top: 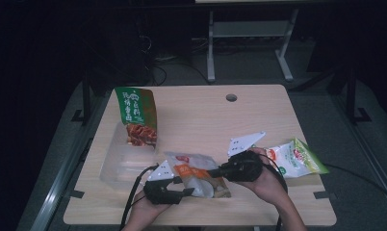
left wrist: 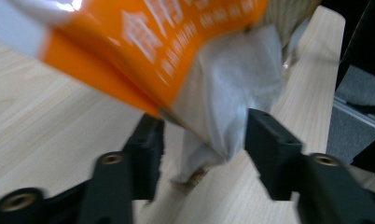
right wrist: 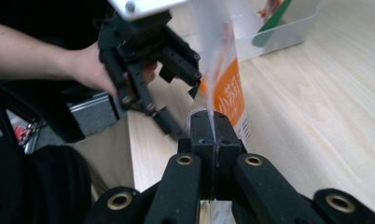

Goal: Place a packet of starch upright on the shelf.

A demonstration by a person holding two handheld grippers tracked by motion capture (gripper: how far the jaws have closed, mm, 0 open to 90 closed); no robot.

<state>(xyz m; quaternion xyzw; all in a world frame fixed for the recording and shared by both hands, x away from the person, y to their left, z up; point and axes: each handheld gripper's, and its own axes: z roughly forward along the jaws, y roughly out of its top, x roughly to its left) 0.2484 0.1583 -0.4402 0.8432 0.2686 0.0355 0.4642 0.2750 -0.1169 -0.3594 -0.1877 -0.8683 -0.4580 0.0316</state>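
- A pale wooden surface (top: 259, 115) carries a clear plastic tub (top: 115, 166) at its left with a green-topped snack bag (top: 136, 115) standing in it, and a green-and-white pouch (top: 297, 159) lying at right.
- Held up over the near edge between both tools, the orange-and-white foil pouch (top: 196, 174) looks light, crinkly and slippery; its flat sealed edges offer the surest hold.
- The right tool (right wrist: 213, 140) is clamped tight on the pouch's thin edge.
- The left tool (left wrist: 202, 140) stands apart, jaws either side of the pouch's lower corner, not yet pressing.

Snack pouch (top: 197, 174): glossy orange-and-white plastic film. Table (top: 201, 110): pale matt wood-grain top. Far-left bin (top: 115, 161): clear smooth plastic; grippers' jaws matt black plastic.
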